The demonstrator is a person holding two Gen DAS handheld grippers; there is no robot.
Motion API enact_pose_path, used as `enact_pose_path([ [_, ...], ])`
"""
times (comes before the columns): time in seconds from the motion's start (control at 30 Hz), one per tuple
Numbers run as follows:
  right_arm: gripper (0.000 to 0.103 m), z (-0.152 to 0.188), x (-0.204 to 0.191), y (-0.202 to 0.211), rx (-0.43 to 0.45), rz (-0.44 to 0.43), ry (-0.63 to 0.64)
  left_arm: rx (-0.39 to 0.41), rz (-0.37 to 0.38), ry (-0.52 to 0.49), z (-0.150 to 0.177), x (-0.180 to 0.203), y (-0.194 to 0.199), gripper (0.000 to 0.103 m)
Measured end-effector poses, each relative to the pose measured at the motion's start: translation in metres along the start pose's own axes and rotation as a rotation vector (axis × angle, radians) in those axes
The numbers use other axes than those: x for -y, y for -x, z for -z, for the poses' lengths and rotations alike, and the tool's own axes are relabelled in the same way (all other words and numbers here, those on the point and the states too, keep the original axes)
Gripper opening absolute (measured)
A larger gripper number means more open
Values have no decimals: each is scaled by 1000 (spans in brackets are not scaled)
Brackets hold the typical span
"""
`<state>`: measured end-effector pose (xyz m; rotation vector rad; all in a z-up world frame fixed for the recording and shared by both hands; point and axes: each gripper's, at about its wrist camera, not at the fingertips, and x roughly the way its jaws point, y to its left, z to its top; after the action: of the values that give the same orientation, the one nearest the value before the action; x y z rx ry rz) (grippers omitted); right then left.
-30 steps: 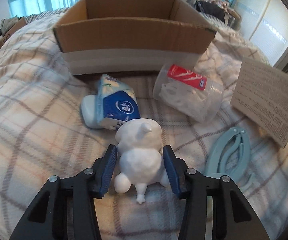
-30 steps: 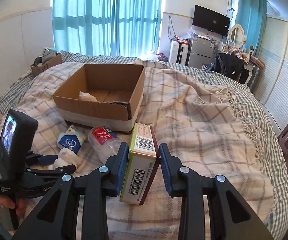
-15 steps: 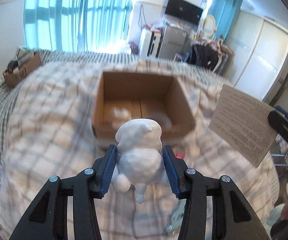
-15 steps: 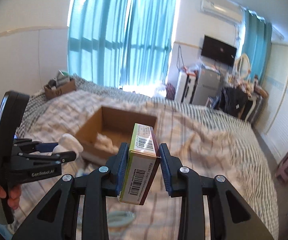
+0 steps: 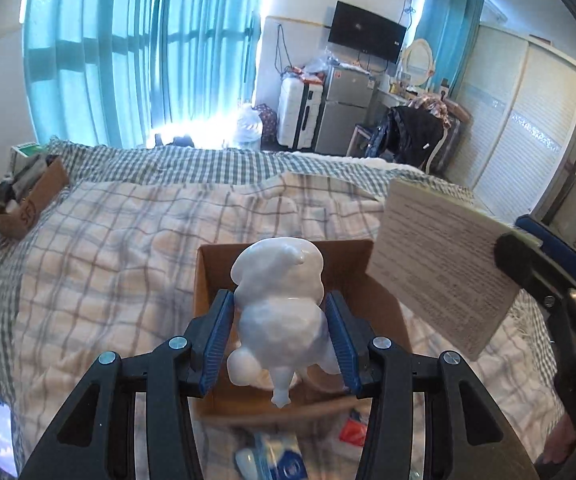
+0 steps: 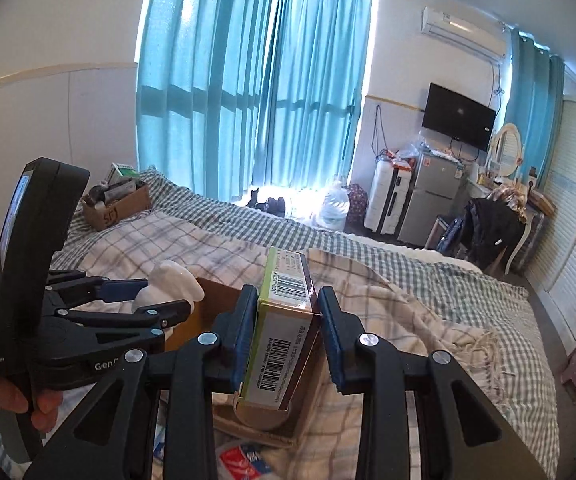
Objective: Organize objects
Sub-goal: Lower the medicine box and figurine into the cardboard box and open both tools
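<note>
My left gripper is shut on a white figurine and holds it in the air above the open cardboard box on the bed. My right gripper is shut on a green and brown carton, also in the air over the box. The carton shows at the right of the left wrist view. The figurine and left gripper show at the left of the right wrist view. A blue tissue pack and a red-labelled clear container lie on the blanket in front of the box.
A plaid blanket covers the bed. A small cardboard box of clutter stands at the bed's far left corner. A phone lies at the left edge. A fridge, a suitcase, a chair and wardrobes stand beyond the bed.
Both grippers have risen from the bed with their loads and moved forward over the cardboard box. The loose things on the blanket have dropped to the bottom of both views.
</note>
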<state>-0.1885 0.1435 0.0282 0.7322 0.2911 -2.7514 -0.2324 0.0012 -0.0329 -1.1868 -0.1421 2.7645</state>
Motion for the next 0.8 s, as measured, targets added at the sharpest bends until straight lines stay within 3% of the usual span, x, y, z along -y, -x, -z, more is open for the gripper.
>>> enact_pose_path([
  [0.13,31,6,4,-50,-54,-17,-16,-35,2,-8,3,-6,-38,48],
  [0.4,31,60,15,-129,-180,-84,-73,-90,-19,-15,27,-20,-94,48],
  [0.6,33,71,35,-118,-151,-116,-129,-130,-13,-15,32,-17,-99,53],
  [0.7,44,60,43,-93,-111,-95,-137,-101,-21,-37,26,-11,-79,78],
  [0.8,48,47,47,-63,-74,-75,-133,-46,-38,-41,21,-6,-47,83],
])
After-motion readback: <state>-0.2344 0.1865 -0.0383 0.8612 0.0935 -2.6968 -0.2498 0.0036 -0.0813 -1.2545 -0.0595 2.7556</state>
